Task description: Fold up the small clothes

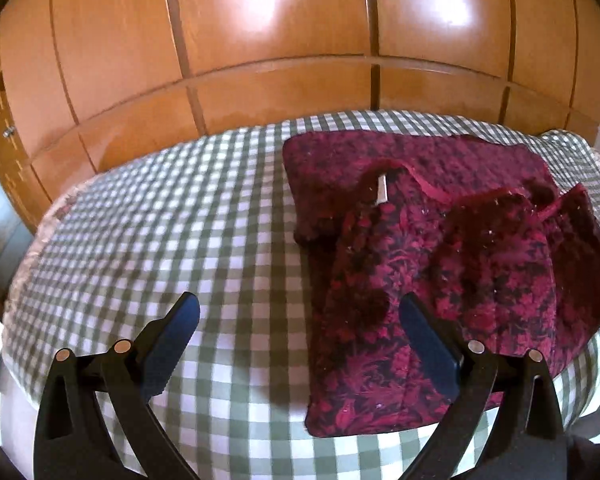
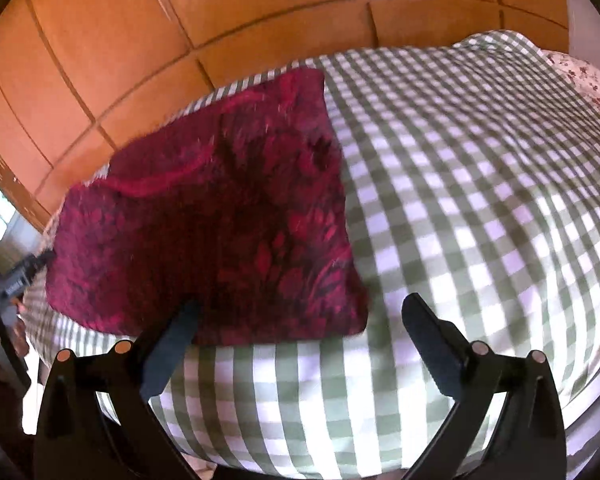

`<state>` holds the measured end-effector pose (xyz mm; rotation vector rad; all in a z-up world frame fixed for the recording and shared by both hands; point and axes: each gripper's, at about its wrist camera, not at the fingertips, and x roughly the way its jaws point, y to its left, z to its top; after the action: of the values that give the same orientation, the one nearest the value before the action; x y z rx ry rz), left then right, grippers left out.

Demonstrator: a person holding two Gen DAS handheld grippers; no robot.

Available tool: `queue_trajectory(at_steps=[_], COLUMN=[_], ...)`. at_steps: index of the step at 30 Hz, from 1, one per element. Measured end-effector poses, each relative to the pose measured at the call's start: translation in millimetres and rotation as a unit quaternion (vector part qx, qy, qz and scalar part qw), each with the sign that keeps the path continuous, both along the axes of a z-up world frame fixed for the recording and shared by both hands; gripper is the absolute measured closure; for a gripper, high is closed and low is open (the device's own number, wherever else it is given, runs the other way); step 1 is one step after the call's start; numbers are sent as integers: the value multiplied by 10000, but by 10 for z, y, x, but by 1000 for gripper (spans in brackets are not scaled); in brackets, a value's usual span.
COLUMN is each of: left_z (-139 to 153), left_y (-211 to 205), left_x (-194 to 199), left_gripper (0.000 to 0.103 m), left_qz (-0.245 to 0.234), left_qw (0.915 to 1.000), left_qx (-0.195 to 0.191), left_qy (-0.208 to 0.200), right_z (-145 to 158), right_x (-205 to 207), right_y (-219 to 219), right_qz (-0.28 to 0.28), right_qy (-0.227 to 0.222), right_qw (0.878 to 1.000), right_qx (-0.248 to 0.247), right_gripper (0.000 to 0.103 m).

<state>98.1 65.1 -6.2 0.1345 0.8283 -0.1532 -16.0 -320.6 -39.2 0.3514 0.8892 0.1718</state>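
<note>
- Left wrist view: the left gripper [image 1: 300, 320] is wide open and holds nothing. The red garment [image 1: 440, 248] lies on the checked bed cover [image 1: 160, 220], half folded. Grab one edge only.
- Right wrist view: the right gripper [image 2: 300, 320] is wide open, empty too. The red garment [image 2: 220, 216] lies just ahead. Lift slowly and lay it flat.

Open checked bedspread [image 1: 140, 240] lies left of the red garment [image 1: 440, 240] and wide to its right; the wooden wardrobe [image 1: 260, 60] walls off the bed's far edge.
</note>
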Motion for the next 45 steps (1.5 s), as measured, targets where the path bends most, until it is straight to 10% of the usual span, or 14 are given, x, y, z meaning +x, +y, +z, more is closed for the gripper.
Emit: queue_trajectory(at_steps=[8, 10, 14, 35, 40, 45], left_z=[-416, -462, -426, -351, -158, 117], left_y=[104, 168, 231, 662, 713, 630], left_x=[110, 68, -56, -1222, -1148, -1075], left_gripper=[72, 82, 90, 88, 54, 46], left_qz=[-357, -350, -388, -462, -175, -212], left_qw=[9827, 9767, 9723, 9510, 9702, 9895], left_qx=[-1324, -1653, -1905, -2447, -2000, -1279], left_qy=[1244, 1323, 1294, 1832, 1359, 636], right_z=[-161, -120, -55, -31, 83, 387], right_x=[309, 298, 215, -775, -696, -567], right_y=[157, 149, 54, -31, -32, 156], right_qz=[338, 333, 328, 898, 595, 558], right_qy=[216, 198, 207, 827, 598, -100], right_qw=[9992, 9991, 9992, 9918, 9963, 9965], right_qx=[-95, -172, -37, 385, 136, -616], right_gripper=[41, 68, 83, 89, 49, 46])
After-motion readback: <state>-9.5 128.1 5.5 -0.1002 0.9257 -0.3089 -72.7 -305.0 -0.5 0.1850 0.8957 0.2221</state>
